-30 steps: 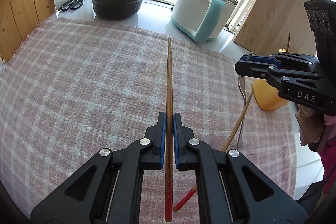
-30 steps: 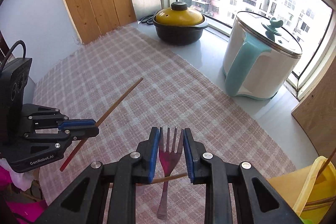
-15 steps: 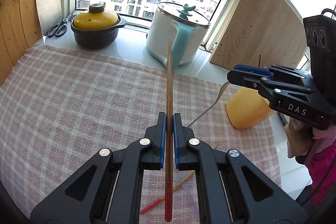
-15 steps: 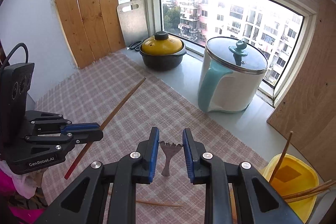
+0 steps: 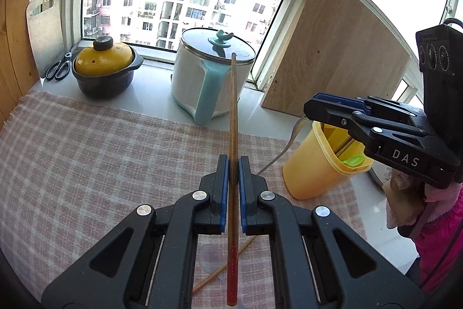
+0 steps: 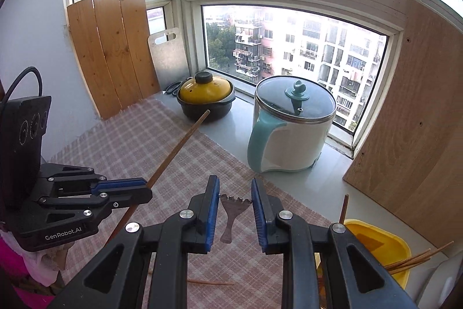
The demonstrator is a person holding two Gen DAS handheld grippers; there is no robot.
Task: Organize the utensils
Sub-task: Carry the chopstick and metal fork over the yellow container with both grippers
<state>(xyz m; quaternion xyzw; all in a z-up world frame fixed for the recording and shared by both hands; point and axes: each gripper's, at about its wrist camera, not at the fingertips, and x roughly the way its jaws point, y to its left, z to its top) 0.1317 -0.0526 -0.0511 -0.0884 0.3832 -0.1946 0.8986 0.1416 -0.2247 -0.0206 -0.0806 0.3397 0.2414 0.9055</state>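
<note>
Legible text, two items only.

1. "DAS": white capitals on the black side plate of the right gripper (image 5: 314, 107), read in the left wrist view. Letters widely spaced, on the lower link of the body near the person's hand.

2. "GenRobot.AI": white lettering on the black body of the left gripper (image 6: 144, 191), read in the right wrist view, low on the side plate facing the camera.

Nothing readable on the yellow cup (image 5: 315, 173), the white and teal pot (image 6: 292, 135) or the yellow-lidded casserole (image 6: 207, 102). Buildings outside the window carry no sign that can be made out.
</note>
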